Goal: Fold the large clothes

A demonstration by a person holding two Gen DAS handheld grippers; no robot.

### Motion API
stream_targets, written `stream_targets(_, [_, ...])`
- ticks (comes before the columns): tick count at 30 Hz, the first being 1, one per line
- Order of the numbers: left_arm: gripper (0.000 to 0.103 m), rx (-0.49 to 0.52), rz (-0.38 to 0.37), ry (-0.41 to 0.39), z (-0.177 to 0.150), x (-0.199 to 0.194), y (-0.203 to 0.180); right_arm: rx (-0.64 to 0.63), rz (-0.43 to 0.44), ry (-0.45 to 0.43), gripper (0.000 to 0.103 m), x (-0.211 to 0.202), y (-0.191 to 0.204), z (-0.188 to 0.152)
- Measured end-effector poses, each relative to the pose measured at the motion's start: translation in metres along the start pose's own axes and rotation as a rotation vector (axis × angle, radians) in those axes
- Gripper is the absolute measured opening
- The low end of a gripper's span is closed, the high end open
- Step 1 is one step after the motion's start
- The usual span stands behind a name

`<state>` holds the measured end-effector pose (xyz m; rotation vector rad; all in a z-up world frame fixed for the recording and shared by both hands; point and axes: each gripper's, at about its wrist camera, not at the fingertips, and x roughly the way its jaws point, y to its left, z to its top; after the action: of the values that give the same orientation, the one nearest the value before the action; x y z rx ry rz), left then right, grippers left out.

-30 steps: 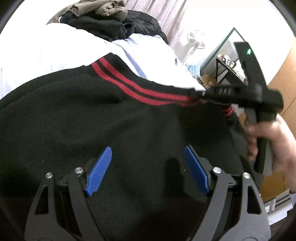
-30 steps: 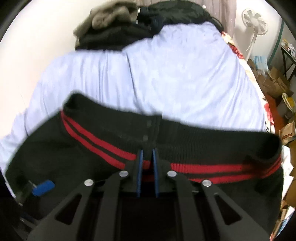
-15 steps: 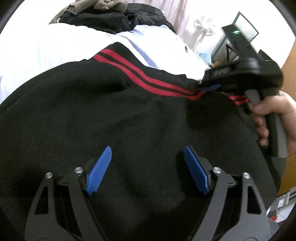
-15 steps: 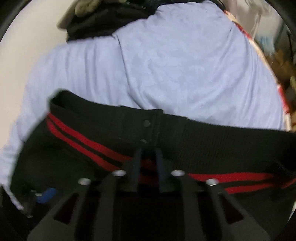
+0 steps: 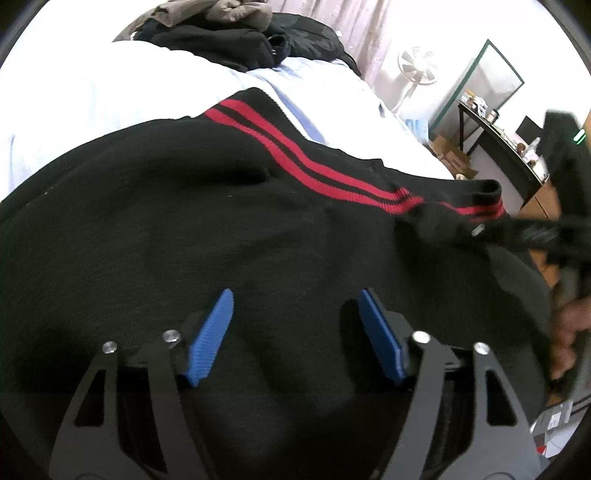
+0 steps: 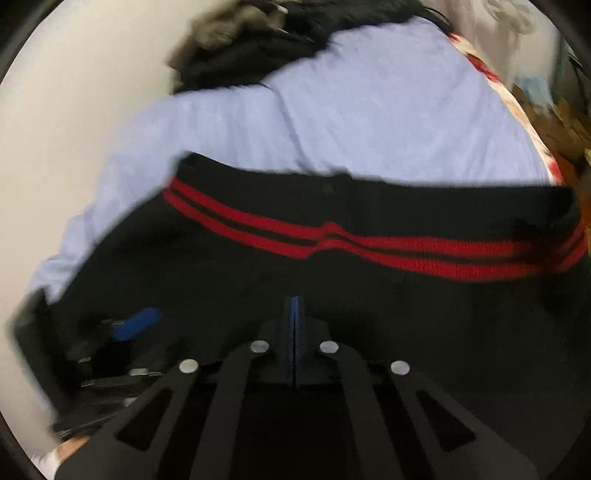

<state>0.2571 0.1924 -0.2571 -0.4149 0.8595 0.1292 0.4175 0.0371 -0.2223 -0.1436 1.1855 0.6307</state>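
We are seeing left tongs (image 5: 295, 325) spread over black sweater (image 5: 221, 240); right tongs (image 6: 294, 325) pressing together, fabric between them unclear; right view blurring.

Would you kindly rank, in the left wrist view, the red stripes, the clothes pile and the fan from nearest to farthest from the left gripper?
1. Red stripes on the black garment, just ahead of the left gripper.
2. Clothes pile, at the bed's far end.
3. Fan, beyond the bed, to the right.
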Motion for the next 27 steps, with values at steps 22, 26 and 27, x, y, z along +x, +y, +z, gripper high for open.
stream_targets(22, [0.064,-0.044,-0.073,0.02,-0.002,-0.001,0.016,-0.062,-0.109,-0.043,0.008,-0.085,-0.015,-0.089])
stream_targets(26, [0.064,-0.054,-0.078,0.019,-0.001,0.0,0.017,-0.035,-0.143,-0.097,0.003,-0.114,-0.039,-0.127])
stream_targets(27, [0.064,-0.057,-0.082,0.017,-0.001,0.0,0.018,-0.019,-0.133,-0.101,0.0,-0.114,-0.043,-0.135])
